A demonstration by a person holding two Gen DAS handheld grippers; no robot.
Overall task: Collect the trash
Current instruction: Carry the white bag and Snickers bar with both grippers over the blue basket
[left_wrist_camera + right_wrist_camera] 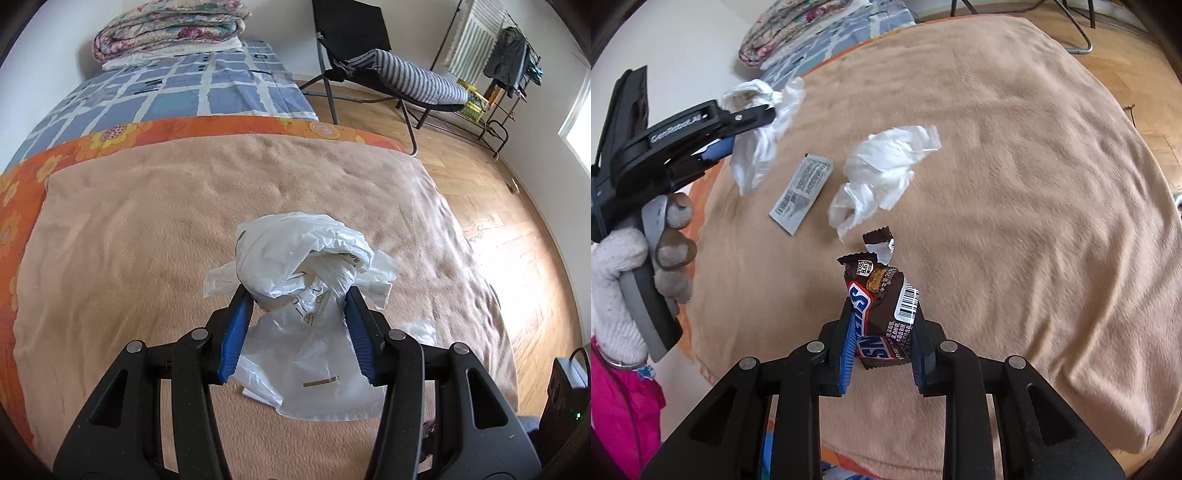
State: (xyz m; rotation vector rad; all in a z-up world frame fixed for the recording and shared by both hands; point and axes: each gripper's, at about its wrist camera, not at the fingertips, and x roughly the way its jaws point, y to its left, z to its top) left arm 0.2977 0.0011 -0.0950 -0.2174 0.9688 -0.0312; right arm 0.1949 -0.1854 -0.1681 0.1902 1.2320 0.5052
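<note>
Tan blanket [1015,166]; Snickers wrapper [882,317] clamped between fingers [846,354].

Daylit room, sharp fisheye views

Daylight enters from a window [576,125] at the right and throws a blown-out glare patch on the wooden floor [495,236]. The tan blanket [147,236] is evenly, softly lit with faint shadows. Both views bow strongly near the rims, with dark vignetted corners; focus is crisp.

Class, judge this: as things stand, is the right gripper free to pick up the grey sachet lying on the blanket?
Probably not yet. The right gripper is shut on a Snickers wrapper, so its jaws are occupied, though the sachet itself lies uncovered.
</note>
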